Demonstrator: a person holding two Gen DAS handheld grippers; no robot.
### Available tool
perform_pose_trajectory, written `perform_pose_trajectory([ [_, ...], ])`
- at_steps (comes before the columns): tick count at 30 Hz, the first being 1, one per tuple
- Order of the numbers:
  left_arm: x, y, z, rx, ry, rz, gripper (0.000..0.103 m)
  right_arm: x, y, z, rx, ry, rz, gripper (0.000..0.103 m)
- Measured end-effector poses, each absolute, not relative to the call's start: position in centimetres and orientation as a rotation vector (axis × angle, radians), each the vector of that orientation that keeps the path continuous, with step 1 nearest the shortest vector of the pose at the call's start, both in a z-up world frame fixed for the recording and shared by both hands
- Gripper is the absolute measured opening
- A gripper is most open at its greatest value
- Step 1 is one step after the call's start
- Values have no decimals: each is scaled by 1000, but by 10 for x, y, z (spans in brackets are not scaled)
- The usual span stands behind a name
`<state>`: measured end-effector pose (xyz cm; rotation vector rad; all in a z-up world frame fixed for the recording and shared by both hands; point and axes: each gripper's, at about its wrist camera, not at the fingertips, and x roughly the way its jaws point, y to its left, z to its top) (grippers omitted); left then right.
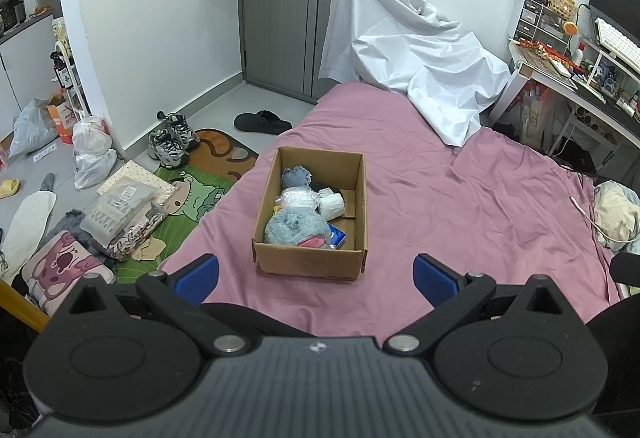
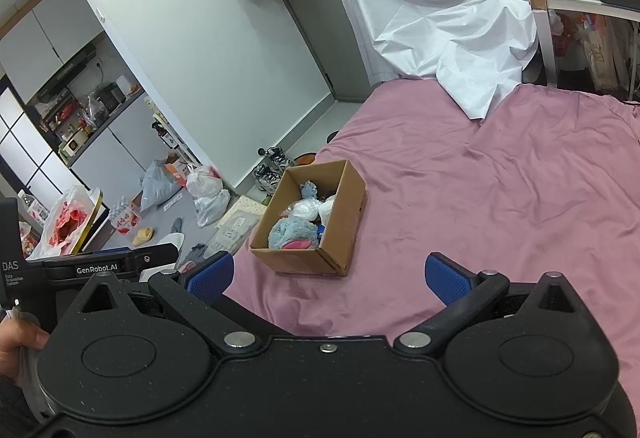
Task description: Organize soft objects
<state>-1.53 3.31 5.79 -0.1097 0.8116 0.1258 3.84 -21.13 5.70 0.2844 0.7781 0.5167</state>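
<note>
Left gripper (image 1: 316,276) spread wide, nothing between the blue pads; right gripper (image 2: 330,278) likewise wide and empty. Both hang above the pink bedsheet (image 1: 460,198), short of the cardboard box (image 1: 310,258). Box sits mid-bed, holding a grey-blue plush (image 1: 294,226), white plastic-wrapped bundles (image 1: 298,200) and a blue packet (image 1: 336,236). Plush likely light and squashy: pinch deep into its bulk. Wrapped bundles probably slick, so take them across the middle.

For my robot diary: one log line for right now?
left gripper: open, empty | right gripper: open, empty | box: on bed, toys inside
</note>
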Motion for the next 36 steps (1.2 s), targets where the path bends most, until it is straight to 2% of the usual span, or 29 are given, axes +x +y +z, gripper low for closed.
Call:
perform_pose_trajectory([
  [36,-16,30,60,-131,809,117,102,39,-208,54,280,792,503,103],
])
